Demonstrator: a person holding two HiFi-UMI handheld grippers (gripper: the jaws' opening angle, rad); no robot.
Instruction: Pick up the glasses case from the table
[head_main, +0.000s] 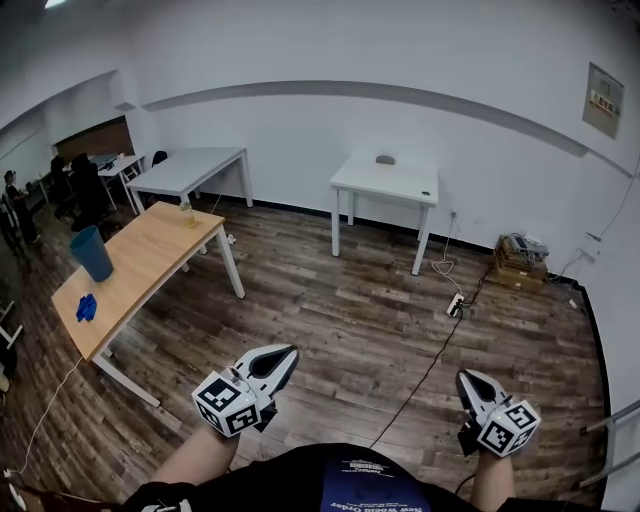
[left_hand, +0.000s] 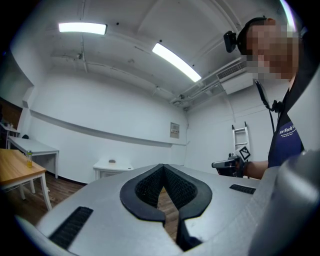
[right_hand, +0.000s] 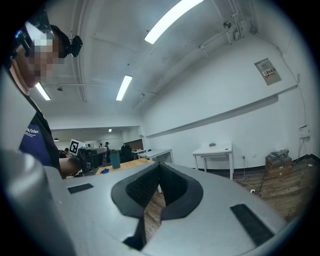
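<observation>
Cool, even light comes from ceiling tube lamps (left_hand: 176, 62), blown out white in both gripper views. Fisheye distortion bends the wall (head_main: 400, 130) lines, corners darken, and shadows stay faint.

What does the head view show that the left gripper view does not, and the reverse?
Only the head view: the blue bin and a small blue object on the wooden table, the power strip on the floor. Only the left gripper view: the ceiling lights and a ladder. Both: the white table with a small grey item on it, and the right gripper.
</observation>
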